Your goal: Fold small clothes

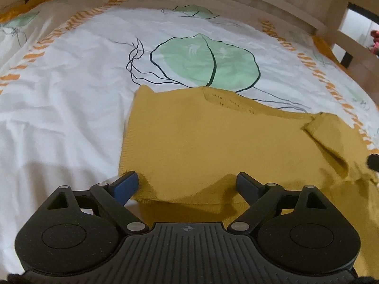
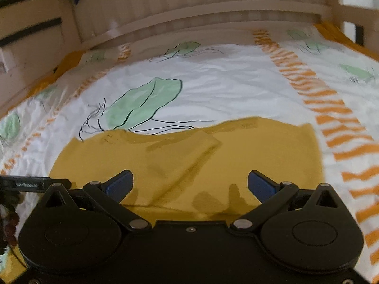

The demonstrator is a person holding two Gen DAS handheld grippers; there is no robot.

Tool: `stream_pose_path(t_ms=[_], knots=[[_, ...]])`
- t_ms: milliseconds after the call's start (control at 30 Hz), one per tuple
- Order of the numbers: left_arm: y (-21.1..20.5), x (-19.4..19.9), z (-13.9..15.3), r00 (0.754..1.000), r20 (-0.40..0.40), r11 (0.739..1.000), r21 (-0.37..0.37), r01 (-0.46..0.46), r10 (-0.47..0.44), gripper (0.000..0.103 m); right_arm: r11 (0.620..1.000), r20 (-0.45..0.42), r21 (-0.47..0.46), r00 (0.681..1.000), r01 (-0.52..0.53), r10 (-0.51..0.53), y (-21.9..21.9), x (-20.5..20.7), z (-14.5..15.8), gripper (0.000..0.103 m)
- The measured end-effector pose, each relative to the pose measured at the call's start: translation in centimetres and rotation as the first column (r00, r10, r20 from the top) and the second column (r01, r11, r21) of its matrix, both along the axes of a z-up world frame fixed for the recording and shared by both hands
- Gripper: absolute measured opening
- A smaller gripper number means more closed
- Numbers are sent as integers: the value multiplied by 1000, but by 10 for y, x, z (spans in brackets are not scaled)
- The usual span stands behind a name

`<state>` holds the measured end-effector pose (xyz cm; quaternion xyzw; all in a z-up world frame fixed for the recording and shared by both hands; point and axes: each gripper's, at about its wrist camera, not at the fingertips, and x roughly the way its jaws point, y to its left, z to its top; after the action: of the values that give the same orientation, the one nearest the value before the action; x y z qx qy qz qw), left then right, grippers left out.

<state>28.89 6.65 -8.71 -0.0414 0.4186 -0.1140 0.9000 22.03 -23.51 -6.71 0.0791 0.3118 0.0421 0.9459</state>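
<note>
A white bed cover [image 1: 71, 108] printed with green leaves and orange stripes fills both views; the right wrist view is blurred, so fine detail there is uncertain. On it lies the mustard garment [image 1: 213, 142], one part folded over, its near hem hidden behind your tools and its right side cut off at the frame edge. Your left gripper [image 1: 187, 184] tilts down over that hem, jaws spread, pinching nothing. Your right gripper [image 2: 190, 182] hangs likewise, spread wide over the cloth.
</note>
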Motion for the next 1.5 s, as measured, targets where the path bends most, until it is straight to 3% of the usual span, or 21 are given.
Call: stream_pose_path(t_ms=[267,433,667,833,900,1067,1167,1267,1367,1433,1500], knots=[[9,1,3,999,-29,998,-65,-16,14,90,965,-71,-248,995,-82,66,55,36,-15,102],[13,0,9,999,-36,995,-102,-23,20,90,947,-81,-319,995,29,-58,27,34,-18,102],[13,0,19,1000,-15,990,-138,-28,26,90,941,-92,-305,978,149,-184,-18,16,-9,102],[14,1,19,999,-18,990,-137,-29,27,90,983,-82,-152,990,105,-119,-27,12,-4,99],[15,1,19,999,-18,990,-138,-35,32,90,989,-86,-121,991,89,-99,-27,16,-6,94],[20,2,20,999,-19,987,-153,-48,46,90,996,-90,-35,992,86,-89,-42,23,-16,94],[21,3,21,999,-18,986,-159,-51,49,90,994,-97,96,994,52,-42,-52,25,-22,80],[21,3,20,999,-21,985,-163,-49,46,90,985,-88,170,996,26,-11,-56,29,-26,66],[21,3,20,999,-23,986,-161,-47,44,90,976,-87,215,996,19,-1,-57,33,-29,43],[21,3,20,999,-23,986,-160,-50,47,90,973,-91,229,996,19,2,-56,36,-29,15],[21,4,21,999,-21,986,-156,-51,49,90,980,-107,200,994,23,-2,-53,38,-24,15]])
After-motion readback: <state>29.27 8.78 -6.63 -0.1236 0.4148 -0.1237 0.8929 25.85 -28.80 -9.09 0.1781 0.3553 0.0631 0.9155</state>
